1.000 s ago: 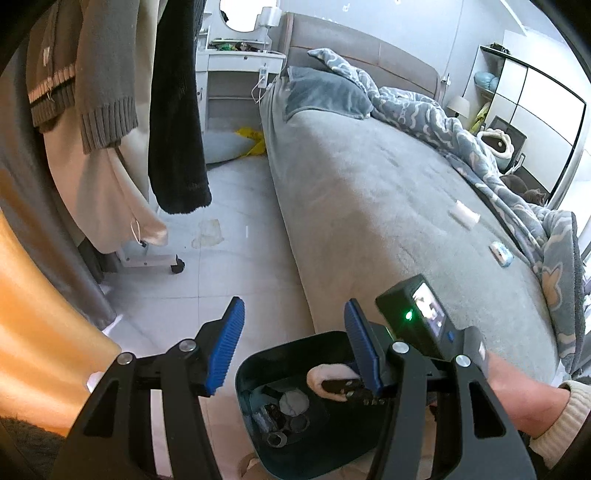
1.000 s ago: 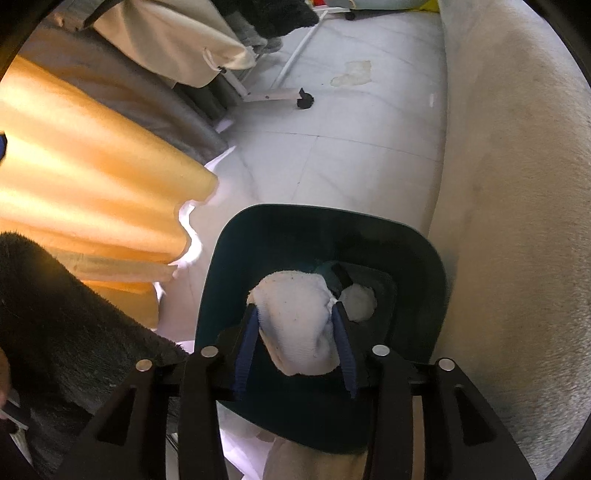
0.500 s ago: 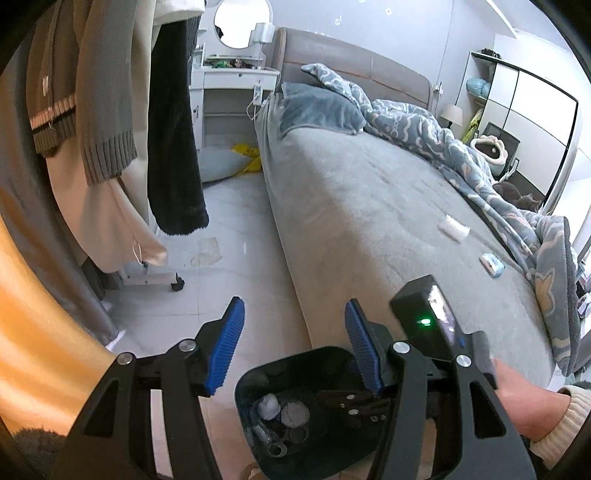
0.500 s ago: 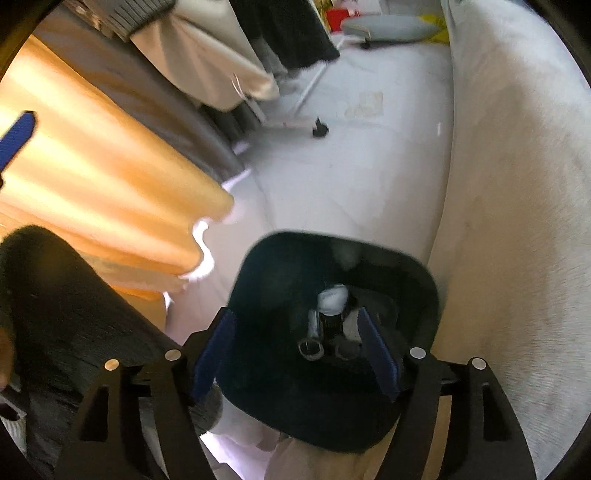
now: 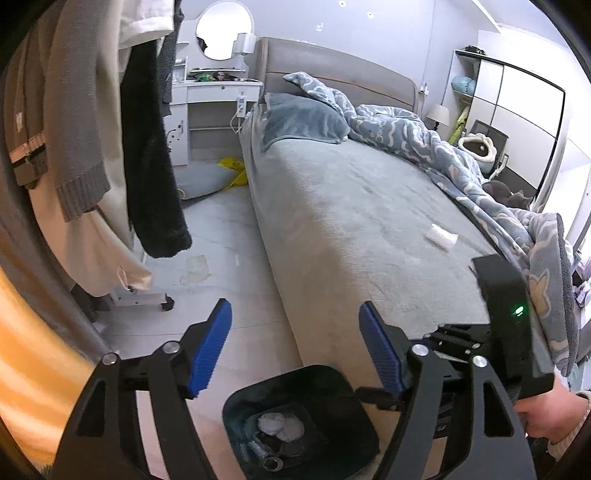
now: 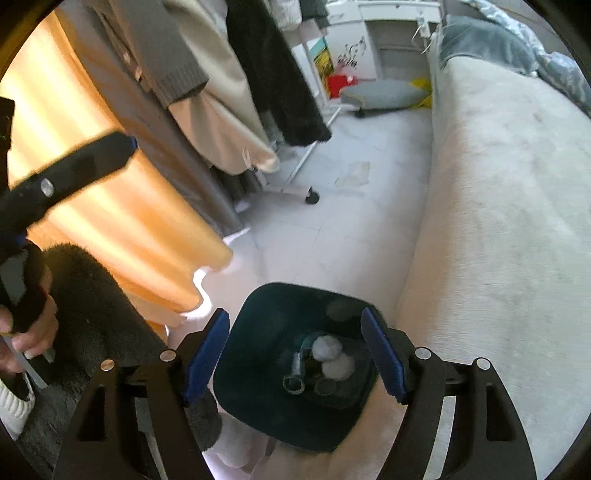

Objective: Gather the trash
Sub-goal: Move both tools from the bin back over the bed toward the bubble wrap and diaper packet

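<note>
Right gripper [image 6: 295,347] jaws just widened, nothing between | left gripper [image 5: 295,332] likewise, spread, unloaded | dark teal plastic bin [image 6: 258,325] on floor against grey bed edge [image 6: 424,258], white crumpled wads [image 6: 332,354] inside | pale tiled floor [image 5: 229,280] open beyond

A bedroom, pale tiled floor [image 5: 229,266] running alongside a grey-covered bed [image 5: 351,206] with a padded headboard [image 5: 332,79]. A blue patterned duvet [image 5: 454,162] lies bunched on the far side. At the back, a white dressing table [image 5: 207,107] under a round mirror [image 5: 224,29]. Clothes hang from a wheeled rack [image 6: 295,177] on the left; beside them, an orange curtain [image 6: 122,221] glows with daylight. A wardrobe [image 5: 517,114] stands far right.
</note>
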Demonstrator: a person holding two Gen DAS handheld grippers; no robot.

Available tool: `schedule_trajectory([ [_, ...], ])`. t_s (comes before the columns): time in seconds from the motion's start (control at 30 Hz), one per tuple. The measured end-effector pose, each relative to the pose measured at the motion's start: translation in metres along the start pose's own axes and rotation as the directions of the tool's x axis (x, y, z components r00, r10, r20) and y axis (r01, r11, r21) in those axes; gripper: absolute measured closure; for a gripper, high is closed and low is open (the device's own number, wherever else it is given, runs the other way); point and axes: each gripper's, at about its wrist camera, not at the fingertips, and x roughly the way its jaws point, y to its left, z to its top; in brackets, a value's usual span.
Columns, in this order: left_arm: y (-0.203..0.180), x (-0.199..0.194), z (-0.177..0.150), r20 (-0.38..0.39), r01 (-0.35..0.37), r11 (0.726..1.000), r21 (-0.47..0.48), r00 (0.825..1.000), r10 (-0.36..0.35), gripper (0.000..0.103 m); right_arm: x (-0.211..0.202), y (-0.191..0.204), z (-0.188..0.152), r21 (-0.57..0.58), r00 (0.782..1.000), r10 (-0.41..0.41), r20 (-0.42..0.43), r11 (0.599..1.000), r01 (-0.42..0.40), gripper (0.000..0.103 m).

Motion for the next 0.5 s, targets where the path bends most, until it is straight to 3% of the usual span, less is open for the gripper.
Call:
schedule_trajectory([
  [0.27,-0.031,0.016,0.003,-0.013,0.033,0.998,0.057,0.999,-0.032,0.021,-0.047,-0.025,-0.003,0.012,0.993,-0.089,0.080,0.996,0.089,0.024],
  [0.5,-0.048,0.028,0.010,-0.020,0.076,0.996,0.036,0.997,-0.075,0.015,-0.076,-0.048,-0.008,0.043,0.978,-0.162,0.132,0.987,0.157,0.022],
])
